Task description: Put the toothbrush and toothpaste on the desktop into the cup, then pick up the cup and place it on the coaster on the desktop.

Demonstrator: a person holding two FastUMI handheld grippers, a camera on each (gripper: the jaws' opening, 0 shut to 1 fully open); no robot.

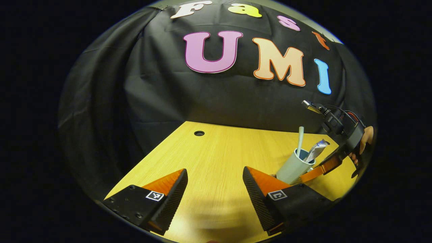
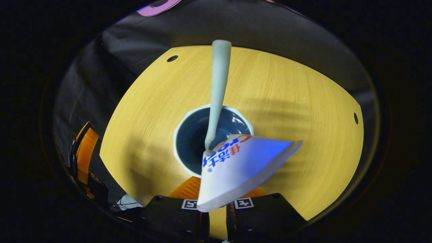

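A pale blue cup (image 1: 293,167) stands upright on the wooden desk (image 1: 216,152), at the right of the left gripper view. A light toothbrush (image 1: 300,139) and a toothpaste tube (image 1: 316,151) stick out of it. The right gripper view looks down into the cup (image 2: 189,135), with the toothbrush (image 2: 218,87) leaning on the far rim and the tube's (image 2: 239,168) flat end near the lens. My right gripper (image 2: 217,197) sits just before the cup with its fingers close together and its tips hidden behind the tube. My left gripper (image 1: 214,172) hovers open over bare desk, left of the cup.
A hand (image 1: 366,138) holds the right gripper (image 1: 305,177) beside the cup, near the desk's right edge. Cable holes (image 1: 199,133) (image 2: 355,118) mark the desk's far corners. Black cloth walls close the back. The left gripper (image 2: 84,152) shows at the left edge of the right gripper view.
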